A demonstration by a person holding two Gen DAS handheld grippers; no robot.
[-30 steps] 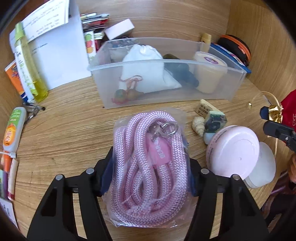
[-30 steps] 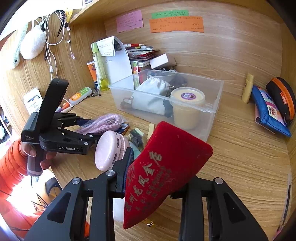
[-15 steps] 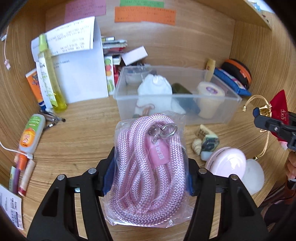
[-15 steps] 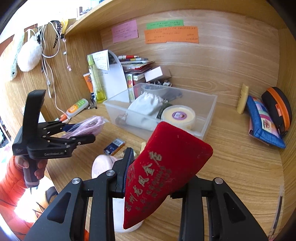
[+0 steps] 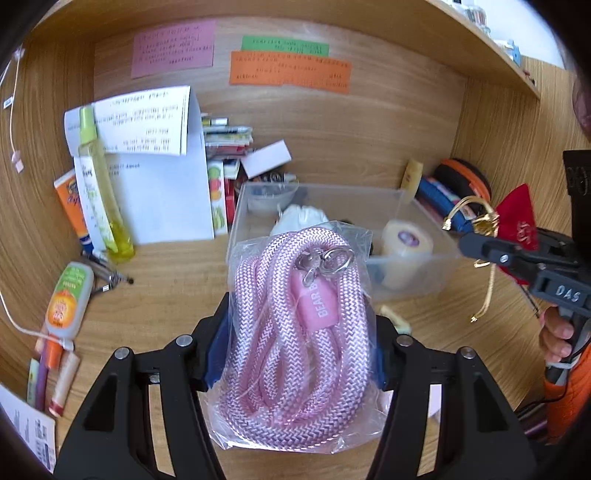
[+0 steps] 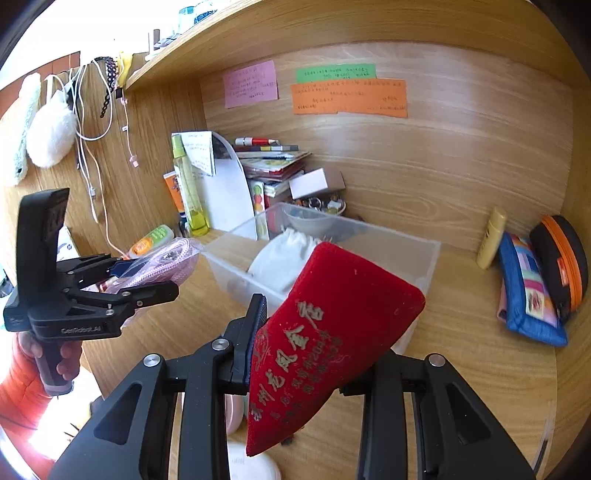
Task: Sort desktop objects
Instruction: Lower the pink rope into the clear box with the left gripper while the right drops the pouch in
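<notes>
The left gripper (image 5: 295, 347) clamps a bagged coil of pink woven rope (image 5: 295, 325); the right gripper (image 6: 314, 369) pinches a red velvet pouch (image 6: 332, 332). Carry each clear over the near wall of the clear plastic bin (image 6: 236, 273) before letting go.

Bright daylight glares white in the top corners. Both pictures bend at the round, dark edges. Nothing looks very blurry.

Wooden desk alcove (image 6: 461, 177), shelf (image 6: 295, 33) overhead, paper notes (image 6: 349, 96) on back wall, daylight upper left.
</notes>
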